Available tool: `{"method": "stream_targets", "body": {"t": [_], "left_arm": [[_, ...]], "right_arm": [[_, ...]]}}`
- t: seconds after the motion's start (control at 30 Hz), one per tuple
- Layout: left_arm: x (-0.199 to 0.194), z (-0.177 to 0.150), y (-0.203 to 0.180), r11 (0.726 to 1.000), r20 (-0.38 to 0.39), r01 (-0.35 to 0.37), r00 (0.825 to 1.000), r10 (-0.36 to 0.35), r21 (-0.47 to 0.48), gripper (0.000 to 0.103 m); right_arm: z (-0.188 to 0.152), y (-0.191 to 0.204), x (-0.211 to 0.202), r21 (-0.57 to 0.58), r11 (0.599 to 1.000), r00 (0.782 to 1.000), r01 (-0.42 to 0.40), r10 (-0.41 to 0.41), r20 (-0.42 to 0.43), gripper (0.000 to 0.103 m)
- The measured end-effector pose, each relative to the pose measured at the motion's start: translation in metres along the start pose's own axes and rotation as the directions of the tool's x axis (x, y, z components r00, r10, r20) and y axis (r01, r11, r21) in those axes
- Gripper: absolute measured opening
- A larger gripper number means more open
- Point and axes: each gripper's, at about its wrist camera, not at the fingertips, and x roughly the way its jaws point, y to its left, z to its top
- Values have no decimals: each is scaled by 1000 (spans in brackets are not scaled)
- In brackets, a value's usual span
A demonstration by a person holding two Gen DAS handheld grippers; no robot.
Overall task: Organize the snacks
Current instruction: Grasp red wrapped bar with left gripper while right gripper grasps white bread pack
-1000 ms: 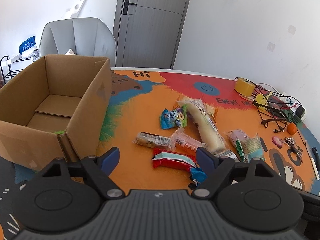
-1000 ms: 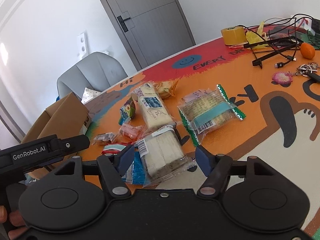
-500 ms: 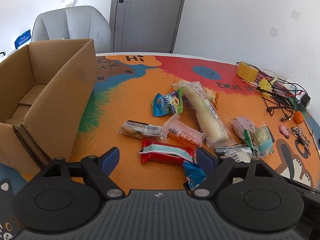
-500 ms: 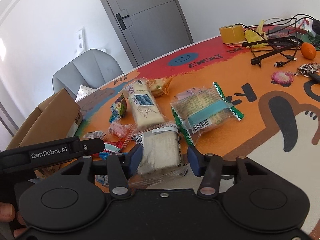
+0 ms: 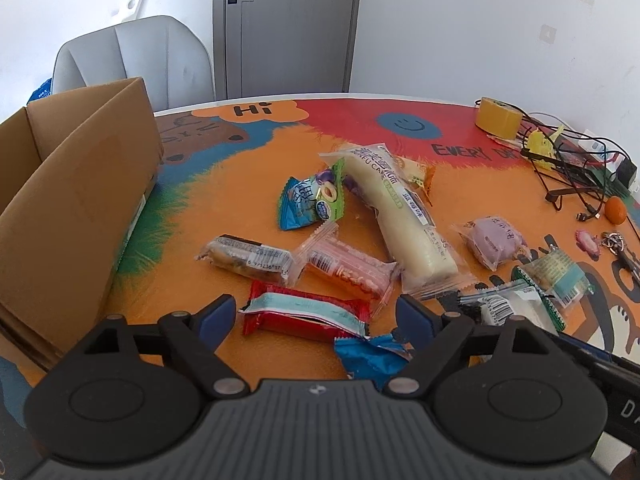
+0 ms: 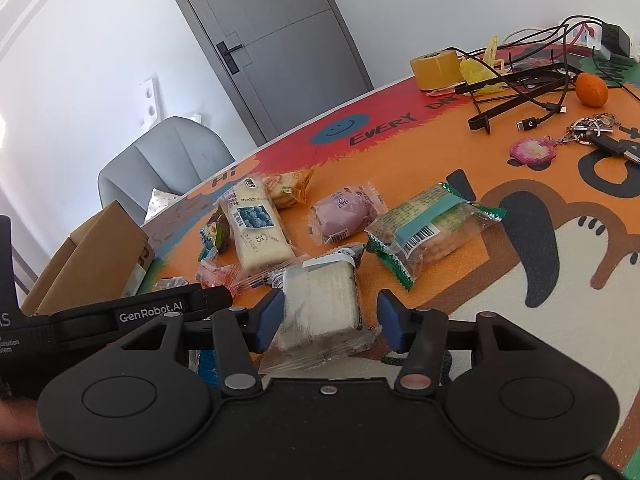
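Several wrapped snacks lie on the colourful table mat. My left gripper (image 5: pixel 314 314) is open, its fingers on either side of a red snack pack (image 5: pixel 304 314) lying flat on the mat. A long white cake roll (image 5: pixel 398 216), a blue-green pouch (image 5: pixel 310 200) and a pink pack (image 5: pixel 346 270) lie beyond it. My right gripper (image 6: pixel 330 318) is closing around a clear-wrapped white sandwich cake (image 6: pixel 320 304); the left finger touches it and a small gap shows at the right finger. An open cardboard box (image 5: pixel 76 200) stands at the left.
A purple bun pack (image 6: pixel 340 214) and a green-edged cracker pack (image 6: pixel 430 232) lie right of the cake. A tape roll (image 5: pixel 498 118), tangled cables (image 5: pixel 568 172), an orange (image 6: pixel 591 88) and keys (image 6: pixel 592 128) sit at the far right. A grey chair (image 5: pixel 132 60) stands behind the box.
The left gripper moved right, away from the box, and down over the red pack. The right gripper's fingers narrowed around the sandwich cake, which has tilted up from the mat.
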Motion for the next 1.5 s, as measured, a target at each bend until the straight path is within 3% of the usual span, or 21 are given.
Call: {"method": "stream_targets", "body": {"t": [0.27,0.9,0.97,1.1,1.17,1.37,1.5], "left_arm": [[2,-2,14,998,-7,-51,999,51,-21,86],[2,-7,21,997,36,-71,997,71,2,86],[1,-8,20,997,38,-71,997,71,11,82],[-5,-10,20,998,43,-58,997,57,20,64],[-9,-11,20,997,55,-67,996,66,23,53],[-18,-12,23,1000,47,-24,999,24,4,51],[-34,-9,25,1000,91,-16,996,16,3,49]], "right_arm": [[-1,5,2,-12,1000,1000,17,-17,7,56],[-2,26,11,-65,997,999,31,-32,-12,62],[-2,27,13,-73,997,999,36,-37,-13,62],[-3,30,14,-87,995,999,48,-49,-9,62],[-5,33,15,-105,993,998,57,-57,-1,53],[-6,32,10,-89,996,1000,25,-25,-2,45],[-5,35,2,-68,998,1000,11,-11,11,44]]}}
